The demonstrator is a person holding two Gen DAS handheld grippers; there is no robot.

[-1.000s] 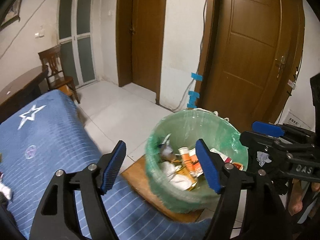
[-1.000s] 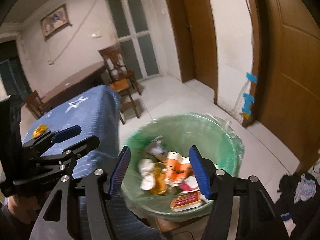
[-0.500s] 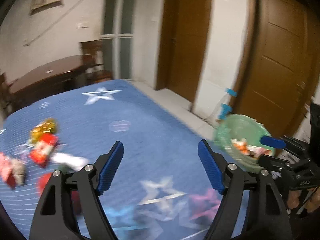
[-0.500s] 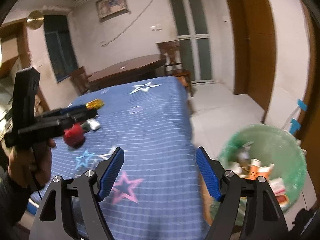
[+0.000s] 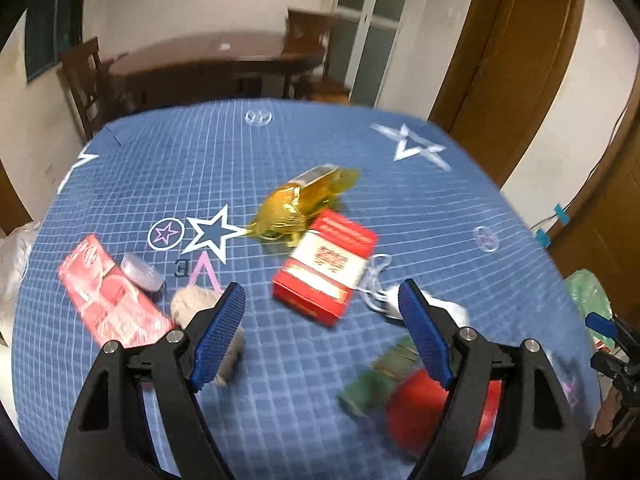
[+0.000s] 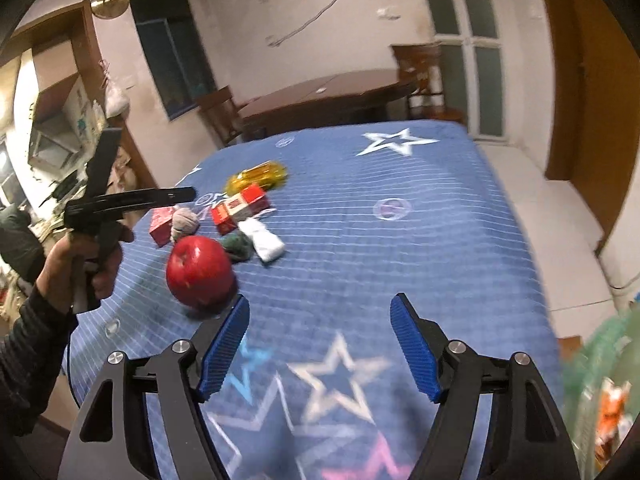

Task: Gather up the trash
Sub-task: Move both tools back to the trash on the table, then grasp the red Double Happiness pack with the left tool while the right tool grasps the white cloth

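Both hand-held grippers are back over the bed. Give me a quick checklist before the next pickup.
1. Left hand-held gripper open and holding nothing: ok.
2. Right hand-held gripper open and holding nothing: ok.
3. Trash in reach of left: red box just ahead: ok.
4. Apple is trash or not: cannot tell.
5. Bin beside the bed, at right: ok.
6. Sharp view of the items: not ok, motion blur.

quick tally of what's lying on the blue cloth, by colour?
Red: 3 – carton, flat packet, apple
Yellow: 1 – crinkled wrapper
White: 1 – wad
Green: 1 – crumpled piece
Beige: 1 – balled-up lump
Clear: 1 – small plastic cup
Total: 8
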